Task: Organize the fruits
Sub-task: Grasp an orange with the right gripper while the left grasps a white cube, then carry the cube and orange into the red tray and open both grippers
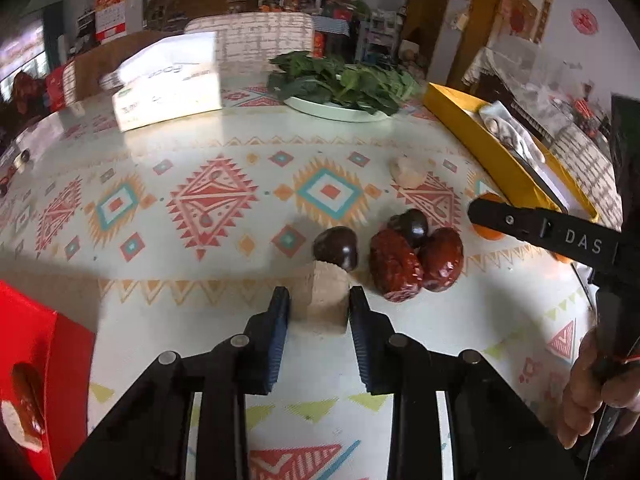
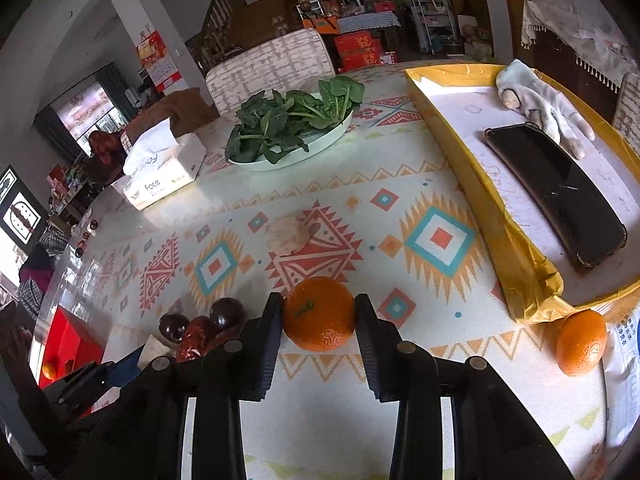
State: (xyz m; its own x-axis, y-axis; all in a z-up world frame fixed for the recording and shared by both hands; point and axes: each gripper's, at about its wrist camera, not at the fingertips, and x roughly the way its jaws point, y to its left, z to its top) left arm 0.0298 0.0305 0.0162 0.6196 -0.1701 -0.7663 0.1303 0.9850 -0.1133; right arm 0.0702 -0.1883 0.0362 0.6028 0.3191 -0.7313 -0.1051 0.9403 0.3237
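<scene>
two grippers [image 1: 319, 304] [image 2: 319, 316], one orange [image 2: 319, 313]

Bright daylight, glare on the tablecloth [image 1: 188, 136], tissue box [image 1: 168, 80] motion-blurred, fisheye-bent edges, dark corners

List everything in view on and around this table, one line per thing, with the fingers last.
oranges: 2, orange; one between the right fingers, one beside the yellow tray's near corner
red dates: 2, wrinkled red; table middle, touching
dark round fruits: 2, dark purple; one left of the dates, one behind them
beige block: 1; between the left fingers
pale lump: 1, beige; table centre
greens plate: 1, white with green leaves; far side
tissue box: 1, white; far left
yellow tray: 1; right, holding a phone and a cloth toy
red box: 1; near left edge
left gripper: fingers around the block, gaps visible
right gripper: fingers against the orange
</scene>
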